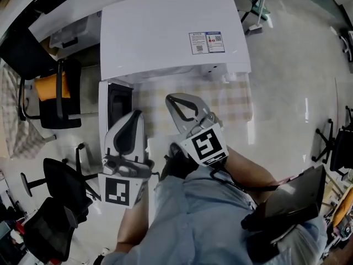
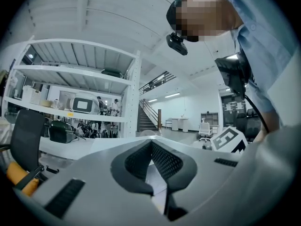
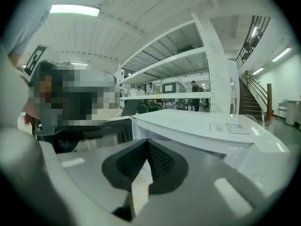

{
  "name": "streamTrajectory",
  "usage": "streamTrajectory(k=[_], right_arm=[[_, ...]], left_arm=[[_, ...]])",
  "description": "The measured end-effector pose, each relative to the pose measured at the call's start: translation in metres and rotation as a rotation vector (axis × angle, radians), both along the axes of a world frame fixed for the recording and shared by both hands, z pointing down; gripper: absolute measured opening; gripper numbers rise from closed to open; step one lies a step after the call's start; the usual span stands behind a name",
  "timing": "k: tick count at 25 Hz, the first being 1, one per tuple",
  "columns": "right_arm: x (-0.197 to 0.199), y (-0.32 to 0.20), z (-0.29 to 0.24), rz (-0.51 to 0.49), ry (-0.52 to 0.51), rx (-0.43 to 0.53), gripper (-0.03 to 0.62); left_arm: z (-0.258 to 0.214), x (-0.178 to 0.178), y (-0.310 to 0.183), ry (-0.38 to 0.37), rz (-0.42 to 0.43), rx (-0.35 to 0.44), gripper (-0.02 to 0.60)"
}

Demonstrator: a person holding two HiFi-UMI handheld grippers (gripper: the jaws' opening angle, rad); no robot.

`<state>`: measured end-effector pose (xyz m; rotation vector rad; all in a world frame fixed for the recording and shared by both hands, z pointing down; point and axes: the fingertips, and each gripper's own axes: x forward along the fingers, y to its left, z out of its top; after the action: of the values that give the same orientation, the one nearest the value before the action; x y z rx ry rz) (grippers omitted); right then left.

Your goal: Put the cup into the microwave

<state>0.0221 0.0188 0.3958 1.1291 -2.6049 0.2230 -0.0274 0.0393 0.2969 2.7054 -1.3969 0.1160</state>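
So in the head view we've got the white boxy microwave [image 1: 165,32] sitting at the top centre of the frame on a table with a pale checked cloth [image 1: 234,101], with a small blue-and-white sticker [image 1: 207,42] on its top panel. Its dark-windowed door [image 1: 117,106] is swung open at the left side. The left gripper [image 1: 135,114], grey-white plastic with black mesh pads, is at lower left of centre, right next to the open door. Its own view shows the jaws clenched tip to tip with nothing pinched in there. The right gripper [image 1: 170,98], same build, is at centre over the checked cloth just below the microwave's front. Its view shows the pads pressed together too, so also clenched and empty, with the microwave filling the middle and right of that view. Each gripper has its black-and-white marker cube [image 1: 205,145] showing further down the frame. As for the cup, honestly we can't tell where it is, none of the views shows it. Off at the left edge there are black office chairs [image 1: 58,112], one with an orange cushion [image 1: 49,87]. The left gripper view looks out at white metal shelving [image 2: 80,74] and a staircase [image 2: 148,117] in the background.
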Motion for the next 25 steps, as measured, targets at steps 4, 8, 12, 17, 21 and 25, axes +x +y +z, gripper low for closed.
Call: streamTrajectory(k=[4,8,12,17,21,25], right_arm=[[0.004,0.017,-0.039,0.043,-0.073,0.006,0.002],[0.005,0.038,-0.071,0.060,-0.084,0.033,0.002],[0.012,0.055,-0.102,0.096,-0.106,0.077,0.001],[0.015,0.073,-0.127,0.114,-0.101,0.131,0.000],[0.015,0.080,-0.141,0.113,-0.100,0.174,0.000],[0.013,0.086,-0.150,0.114,-0.104,0.193,0.000]], left_arm=[[-0.010,0.002,0.018,-0.008,0.004,0.032,0.005],[-0.033,0.007,0.033,0.058,-0.004,0.058,0.005],[-0.060,0.012,0.050,0.102,0.020,0.136,0.005],[-0.078,0.014,0.071,0.120,0.032,0.150,0.005],[-0.076,0.012,0.082,0.093,0.025,0.122,0.005],[-0.085,0.011,0.087,0.090,0.030,0.149,0.005]])
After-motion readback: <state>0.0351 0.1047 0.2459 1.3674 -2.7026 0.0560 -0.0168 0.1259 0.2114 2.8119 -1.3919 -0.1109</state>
